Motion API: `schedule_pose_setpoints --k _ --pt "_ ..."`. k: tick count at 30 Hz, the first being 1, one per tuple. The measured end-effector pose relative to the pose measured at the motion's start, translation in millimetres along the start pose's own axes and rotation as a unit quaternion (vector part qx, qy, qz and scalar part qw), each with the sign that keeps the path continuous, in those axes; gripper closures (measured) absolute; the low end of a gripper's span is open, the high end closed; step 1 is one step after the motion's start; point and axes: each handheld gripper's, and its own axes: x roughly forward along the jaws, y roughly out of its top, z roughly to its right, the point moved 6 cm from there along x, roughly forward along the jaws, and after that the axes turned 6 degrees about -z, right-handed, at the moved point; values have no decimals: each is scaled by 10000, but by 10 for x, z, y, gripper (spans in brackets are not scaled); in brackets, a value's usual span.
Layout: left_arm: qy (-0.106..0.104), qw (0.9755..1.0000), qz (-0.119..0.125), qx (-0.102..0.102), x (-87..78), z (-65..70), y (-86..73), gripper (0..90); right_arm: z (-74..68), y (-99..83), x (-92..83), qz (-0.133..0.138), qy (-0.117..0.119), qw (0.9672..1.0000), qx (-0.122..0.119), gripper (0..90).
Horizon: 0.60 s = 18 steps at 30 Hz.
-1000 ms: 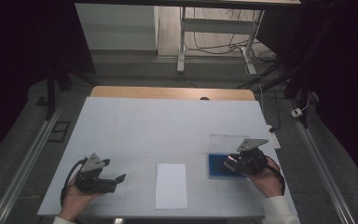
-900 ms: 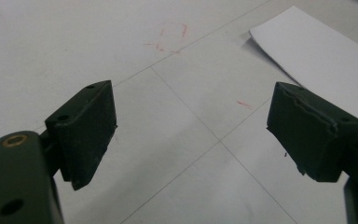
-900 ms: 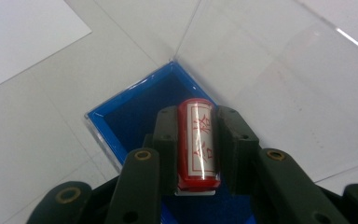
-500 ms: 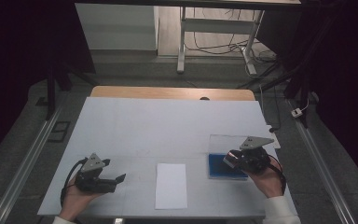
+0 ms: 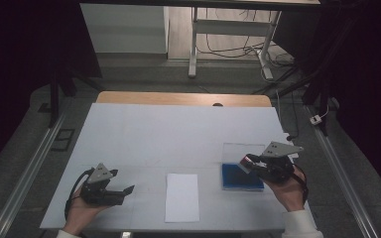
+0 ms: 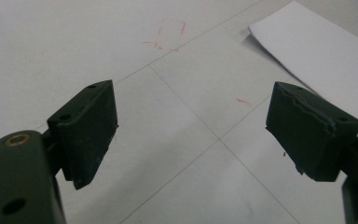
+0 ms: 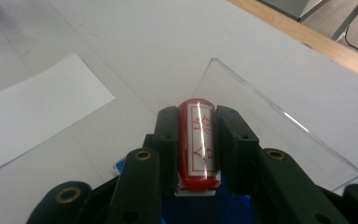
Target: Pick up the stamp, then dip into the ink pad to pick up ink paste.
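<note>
Between the closed jaws of the right gripper (image 7: 195, 140) sits a red stamp (image 7: 198, 142), clamped on both sides and held above the blue ink pad (image 5: 242, 177) in its clear case, likely for inking. Beyond the spread, empty jaws of the left gripper (image 6: 191, 135) lies the white paper (image 6: 321, 56), probably awaiting the print.

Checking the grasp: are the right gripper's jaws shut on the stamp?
Yes. The right gripper has both jaws pressed against the red stamp between them.
</note>
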Motion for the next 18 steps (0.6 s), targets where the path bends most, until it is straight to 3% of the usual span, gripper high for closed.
schedule_pose_setpoints --k 18 --pt "22 10000 10 24 -13 5 12 168 -57 47 -4 -92 -24 9999 -71 703"
